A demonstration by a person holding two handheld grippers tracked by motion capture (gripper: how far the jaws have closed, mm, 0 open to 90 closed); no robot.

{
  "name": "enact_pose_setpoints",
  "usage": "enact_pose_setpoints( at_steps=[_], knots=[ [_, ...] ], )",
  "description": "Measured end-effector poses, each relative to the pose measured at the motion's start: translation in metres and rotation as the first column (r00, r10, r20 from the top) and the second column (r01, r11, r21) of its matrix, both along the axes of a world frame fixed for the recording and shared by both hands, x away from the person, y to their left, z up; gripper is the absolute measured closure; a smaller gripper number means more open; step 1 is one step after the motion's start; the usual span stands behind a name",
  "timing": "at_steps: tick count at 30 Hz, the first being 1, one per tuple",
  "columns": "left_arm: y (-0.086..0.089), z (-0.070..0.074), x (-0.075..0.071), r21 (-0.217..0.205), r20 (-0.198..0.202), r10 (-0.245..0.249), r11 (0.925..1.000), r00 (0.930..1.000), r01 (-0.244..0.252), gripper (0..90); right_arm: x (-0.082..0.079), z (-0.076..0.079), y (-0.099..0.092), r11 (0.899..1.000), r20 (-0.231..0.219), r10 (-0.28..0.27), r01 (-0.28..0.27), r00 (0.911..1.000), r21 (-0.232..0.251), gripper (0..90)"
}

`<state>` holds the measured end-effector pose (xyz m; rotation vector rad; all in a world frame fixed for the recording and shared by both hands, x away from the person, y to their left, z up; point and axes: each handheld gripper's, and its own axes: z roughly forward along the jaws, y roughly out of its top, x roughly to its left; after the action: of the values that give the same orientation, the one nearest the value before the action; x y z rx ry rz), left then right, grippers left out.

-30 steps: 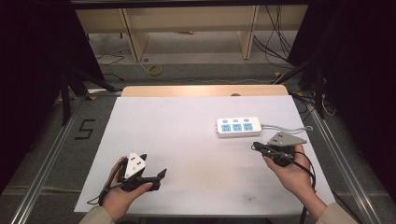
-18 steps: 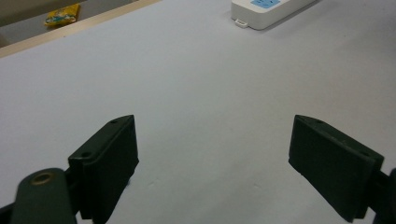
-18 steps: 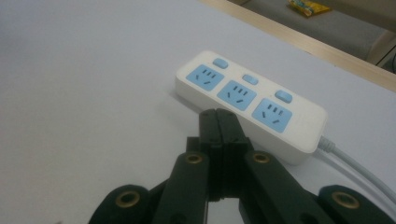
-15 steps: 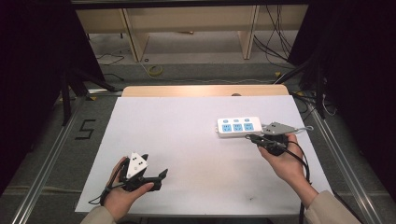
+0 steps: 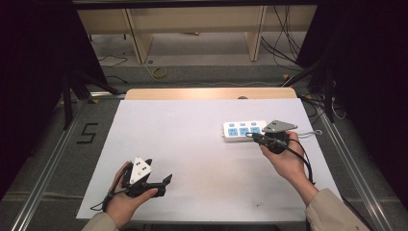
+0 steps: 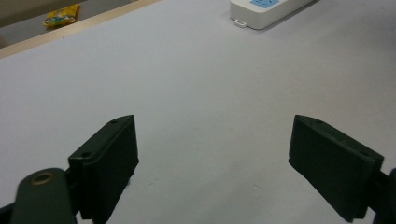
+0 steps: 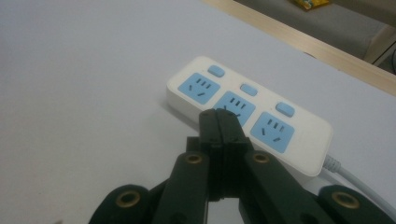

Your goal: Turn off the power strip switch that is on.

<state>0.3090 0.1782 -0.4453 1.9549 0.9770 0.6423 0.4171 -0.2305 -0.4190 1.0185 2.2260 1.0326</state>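
Note:
A white power strip (image 5: 244,130) with three blue sockets lies on the right half of the white table; its near end shows in the left gripper view (image 6: 266,9). My right gripper (image 5: 251,135) is shut and empty, its tips at the strip's near edge. In the right gripper view the closed jaw tips (image 7: 219,122) stand just in front of the middle socket of the strip (image 7: 247,112). My left gripper (image 5: 166,180) rests near the table's front left edge, held in a hand, wide open with bare table between its pads (image 6: 109,158).
The strip's grey cable (image 5: 312,133) runs off to the right. The white table cover (image 5: 192,144) ends at a wooden strip (image 5: 207,93) at the back. Metal rails flank the table; shelving and cables lie on the floor behind.
My right gripper has moved away from me and to the left, from beside the strip's right end up to its near edge. The left gripper has stayed put.

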Motion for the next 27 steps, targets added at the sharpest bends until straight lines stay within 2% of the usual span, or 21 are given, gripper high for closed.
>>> enact_pose_setpoints(
  at_steps=[10, 18, 27],
  knots=[
    [0.0, 0.0, 0.0, 0.003, 0.001, 0.0, 1.0, 1.0, 0.0, 15.0, 0.011, 0.001, 0.003, 1.0, -0.008, -0.01, 0.01, 0.9999, -0.004, 90.0],
    [0.0, 0.0, 0.0, 0.006, -0.001, 0.0, 1.0, 1.0, 0.0, 15.0, 0.027, 0.004, 0.003, 1.0, -0.013, -0.03, 0.03, 0.9995, -0.002, 90.0],
    [0.0, 0.0, 0.0, 0.006, 0.001, -0.002, 1.0, 1.0, 0.002, 15.0, 0.046, 0.001, 0.016, 0.999, -0.034, -0.028, 0.028, 0.999, -0.027, 90.0]
  ],
)
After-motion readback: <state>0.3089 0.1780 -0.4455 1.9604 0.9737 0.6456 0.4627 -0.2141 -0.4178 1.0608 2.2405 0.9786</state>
